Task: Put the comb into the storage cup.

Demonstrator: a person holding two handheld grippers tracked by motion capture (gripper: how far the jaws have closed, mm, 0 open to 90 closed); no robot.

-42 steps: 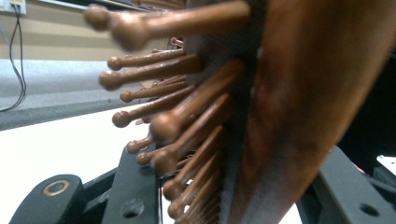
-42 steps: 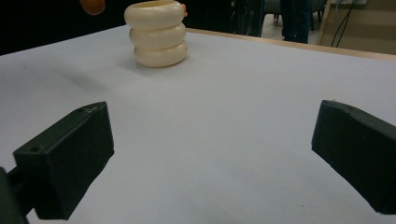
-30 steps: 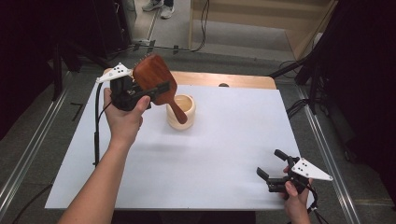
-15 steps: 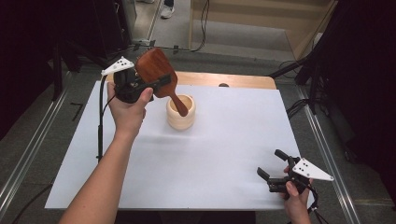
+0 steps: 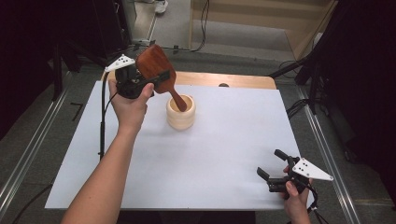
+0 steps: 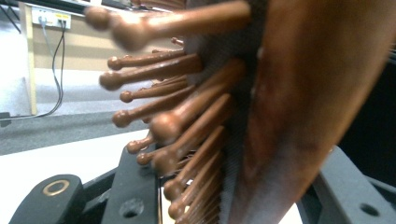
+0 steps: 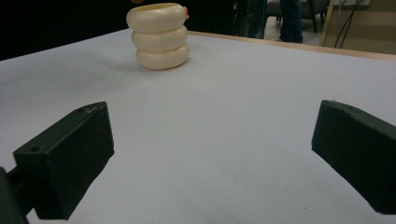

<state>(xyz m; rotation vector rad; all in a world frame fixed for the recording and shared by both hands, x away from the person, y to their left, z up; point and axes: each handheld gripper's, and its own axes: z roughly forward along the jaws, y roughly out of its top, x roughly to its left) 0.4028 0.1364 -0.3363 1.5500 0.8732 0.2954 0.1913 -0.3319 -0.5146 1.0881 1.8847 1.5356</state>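
Left gripper [image 5: 156, 80], clamping 1 wooden hairbrush [image 5: 156, 70] by its head, is lowering the handle into the ribbed cup [image 5: 180, 116], needing release next, while the right gripper [image 5: 273, 168] is idling open and empty at near right.

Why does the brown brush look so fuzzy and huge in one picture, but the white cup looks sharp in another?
In the left gripper view the hairbrush sits right against the lens, so its pegs smear out of focus; in the right gripper view the ribbed cup stands farther off and looks sharp, with a soft shadow beside it; the high view is evenly lit on the table, dark around it.
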